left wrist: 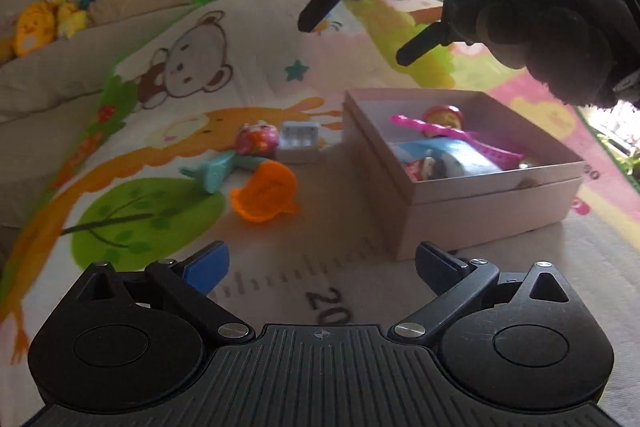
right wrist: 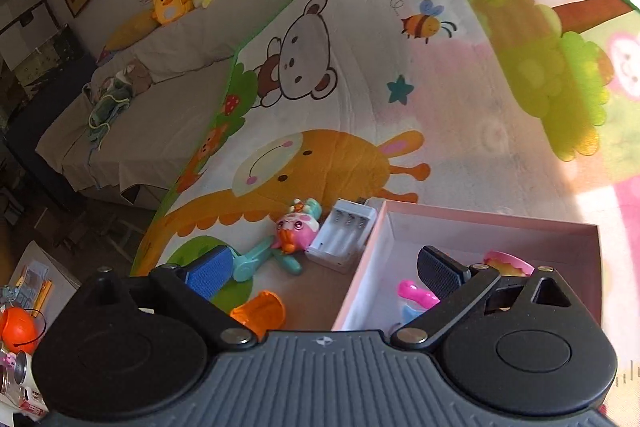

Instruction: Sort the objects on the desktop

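I take the pale pink rectangular cardboard box (left wrist: 472,203) as landmark; it sits open-topped on the cartoon-printed play mat (left wrist: 248,39).

Left gripper (left wrist: 320,267): I hold it low over the mat on the near side of the box, jaws spread wide, nothing between them.

Right gripper (right wrist: 324,269): I hold it above the box's near-left corner, jaws spread wide and empty. One finger hangs over the box interior, the other outside it.

Inside the box: a magenta plastic strip (left wrist: 452,137), a red-and-yellow round toy (left wrist: 444,117) and a light blue item (left wrist: 452,155).

Left of the box, on the mat:
- white plastic battery charger (right wrist: 344,235), just beside the box wall;
- pink round-headed toy figure (right wrist: 294,227), beside the charger;
- teal plastic toy (right wrist: 256,259), touching the figure;
- translucent orange plastic cup (right wrist: 260,311), on its side, nearest me.
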Available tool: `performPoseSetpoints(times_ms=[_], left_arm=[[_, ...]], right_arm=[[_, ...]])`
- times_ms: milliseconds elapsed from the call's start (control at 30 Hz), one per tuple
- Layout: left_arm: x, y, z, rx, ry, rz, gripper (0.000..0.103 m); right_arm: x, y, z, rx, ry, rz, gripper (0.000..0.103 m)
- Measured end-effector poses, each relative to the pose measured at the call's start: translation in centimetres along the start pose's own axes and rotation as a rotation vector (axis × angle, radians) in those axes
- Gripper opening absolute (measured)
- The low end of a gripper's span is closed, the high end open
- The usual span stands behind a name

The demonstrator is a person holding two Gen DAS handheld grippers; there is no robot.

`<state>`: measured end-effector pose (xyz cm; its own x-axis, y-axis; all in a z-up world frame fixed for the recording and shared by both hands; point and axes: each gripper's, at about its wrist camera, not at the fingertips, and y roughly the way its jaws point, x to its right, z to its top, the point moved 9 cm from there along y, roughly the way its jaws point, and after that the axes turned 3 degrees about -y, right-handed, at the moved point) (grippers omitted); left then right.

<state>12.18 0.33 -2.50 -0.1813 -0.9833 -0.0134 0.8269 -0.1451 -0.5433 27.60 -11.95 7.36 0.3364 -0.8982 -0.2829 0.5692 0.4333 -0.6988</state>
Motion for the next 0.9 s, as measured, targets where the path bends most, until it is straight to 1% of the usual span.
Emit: performPoseSetpoints(times_ms=[33,67,100,200,267,300,367,433,467,533,600,633,733,800,833,900], left_arm=[[-1.4,0.0,-0.4,0.001,-0.003,0.063,0.102],[-2.9,0.0,-0.9,-0.014,-0.026,0.104,0.102],[-4.2,0.1,-1.3,-0.033,-0.061,0.117,0.102],[-6.8,0.5,-2.1,-0.072,-0.174,0.105,0.102],[-7.9,0.5,-1.9,-0.078,-0.227,0.104,0.102],[-8.3,0.3,-1.9,-0.074,-0.237,0.108,0.103],[-8.7,0.2,-2.0,-0.076,-0.249,0.115,0.103],[-8.7,0.3,-2.3,-0.091,-0.259,0.106,0.103],[-8.7,0.5,-2.2,-0.093,-0.263,0.103,0.103],[-8.6,0.4,-2.3,-0.094,-0.259,0.099,0.103],[-8.3,0.3,-2.5,-0.102,-0.246,0.092,0.103],[-8.1,0.3,-2.6,-0.110,-0.236,0.086,0.103],[-7.2,0.3,-3.0,-0.137,-0.198,0.071,0.103],[-6.5,0.0,-3.3,-0.148,-0.172,0.069,0.103],[-6.2,-0.2,-3.5,-0.151,-0.163,0.064,0.103],[-5.6,-0.8,-4.1,-0.156,-0.145,0.056,0.103]], right_arm=[[-0.8,1.5,0.5,-0.018,-0.002,0.006,0.099],[-1.8,3.7,1.1,-0.042,-0.009,0.007,0.099],[-2.3,5.4,1.6,-0.057,-0.020,-0.005,0.099],[-3.0,10.8,3.1,-0.081,-0.052,-0.092,0.099],[-2.7,14.1,3.9,-0.089,-0.050,-0.156,0.099],[-2.5,15.4,4.3,-0.094,-0.055,-0.184,0.097],[-1.9,17.5,4.7,-0.116,-0.079,-0.233,0.082],[-1.1,18.8,4.5,-0.152,-0.069,-0.263,0.078],[-0.7,19.3,4.2,-0.178,-0.058,-0.268,0.073],[-0.4,19.4,3.3,-0.206,-0.045,-0.265,0.068],[-0.9,18.6,2.3,-0.223,-0.046,-0.236,0.061],[-1.7,18.3,1.5,-0.255,-0.043,-0.190,0.051],[-4.2,16.4,-0.9,-0.307,-0.055,-0.104,0.050],[-5.8,14.9,-3.2,-0.349,-0.037,-0.030,0.051],[-6.3,14.2,-3.9,-0.350,-0.036,-0.014,0.051],[-7.5,12.4,-6.3,-0.388,-0.034,0.053,0.051]])
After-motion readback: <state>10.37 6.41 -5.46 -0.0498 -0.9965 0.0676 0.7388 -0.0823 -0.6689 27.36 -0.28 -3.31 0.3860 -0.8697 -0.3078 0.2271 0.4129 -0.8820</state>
